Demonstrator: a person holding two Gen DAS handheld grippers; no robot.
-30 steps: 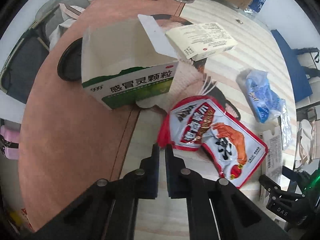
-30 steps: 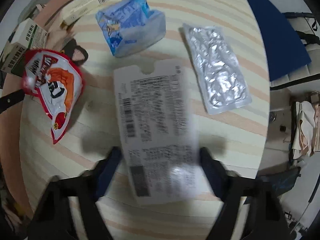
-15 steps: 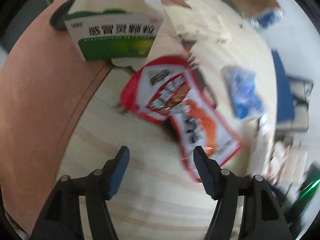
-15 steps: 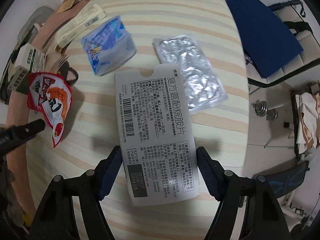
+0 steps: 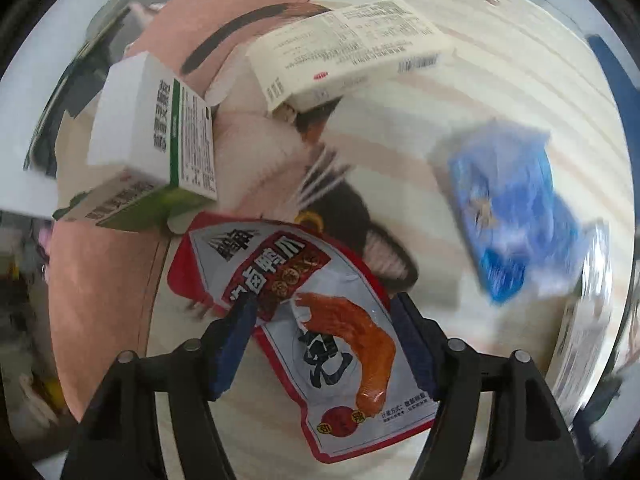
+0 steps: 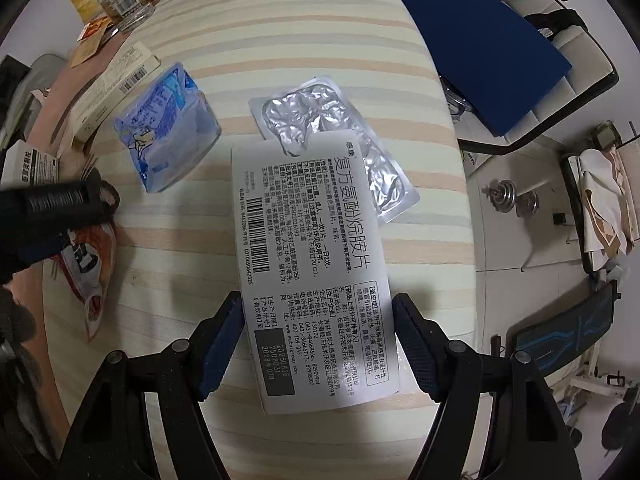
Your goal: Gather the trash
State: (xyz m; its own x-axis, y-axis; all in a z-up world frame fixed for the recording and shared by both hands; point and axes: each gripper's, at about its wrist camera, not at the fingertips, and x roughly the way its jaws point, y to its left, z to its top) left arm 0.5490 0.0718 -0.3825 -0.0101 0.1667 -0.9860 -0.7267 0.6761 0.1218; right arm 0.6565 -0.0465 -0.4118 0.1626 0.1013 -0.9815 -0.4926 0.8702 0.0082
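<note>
In the left wrist view, a green and white medicine carton [image 5: 160, 148] lies tilted at the far left, on the pink part of the worktop [image 5: 100, 280]. Just beside it, the red snack wrapper [image 5: 316, 320] lies flat between the spread fingers of the left claw [image 5: 322, 312], which is open and grips nothing; whether its pads touch the wrapper cannot be told. Behind it sits a long cream box [image 5: 348, 56], and to the right a blurred blue packet [image 5: 508, 208].

In the right wrist view, the blue packet [image 6: 168, 128] lies left of a silver blister sheet [image 6: 332, 136]. A flattened white pill box [image 6: 312, 268] partly overlaps that sheet. Its near end sits between the wide-open fingers of the right claw [image 6: 320, 316].
</note>
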